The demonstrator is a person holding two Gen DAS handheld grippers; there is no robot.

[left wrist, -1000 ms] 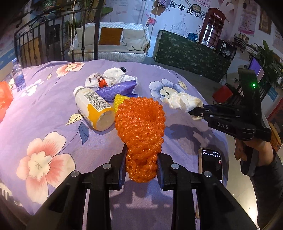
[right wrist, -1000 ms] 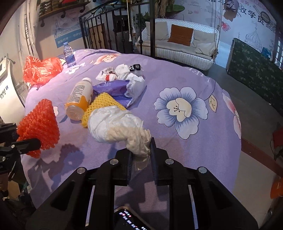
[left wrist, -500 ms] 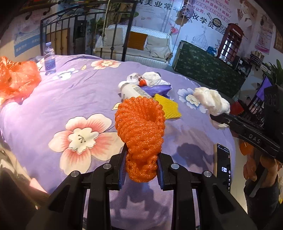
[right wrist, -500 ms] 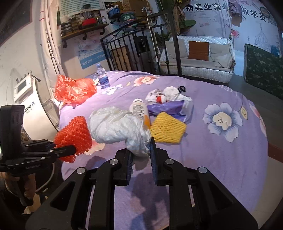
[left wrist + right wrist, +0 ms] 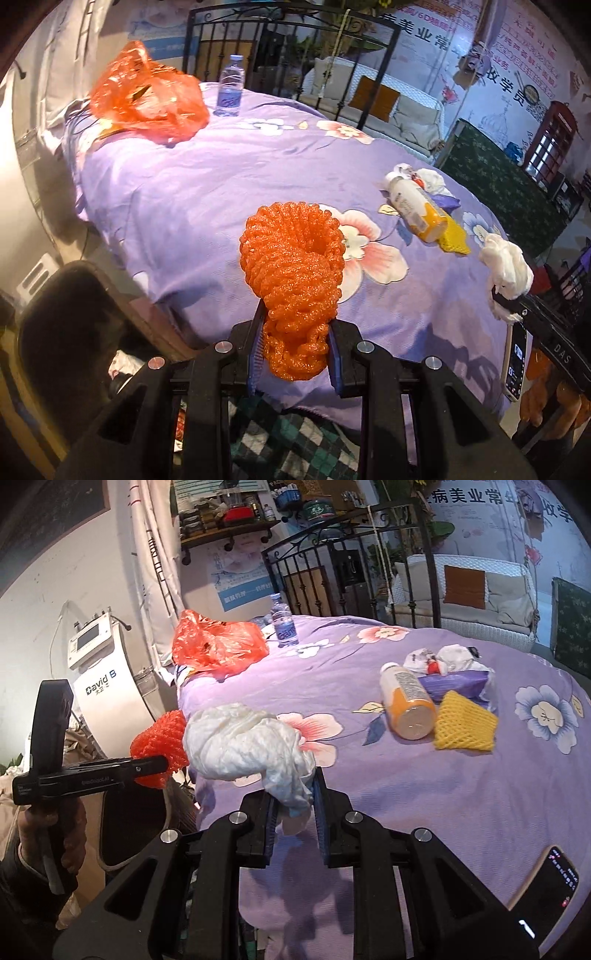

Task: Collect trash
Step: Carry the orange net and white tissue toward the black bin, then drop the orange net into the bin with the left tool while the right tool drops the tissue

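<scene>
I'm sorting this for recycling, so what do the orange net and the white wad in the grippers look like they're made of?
Orange net: likely foam plastic mesh, matte and slightly sparkly, an open lattice of puffy strands rolled into a sleeve. White wad: looks like thin crumpled plastic film or tissue, with a faint sheen and fine creases; which one is unclear.

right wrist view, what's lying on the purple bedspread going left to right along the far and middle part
orange plastic bag → water bottle → juice bottle lying on its side → yellow foam net
</scene>
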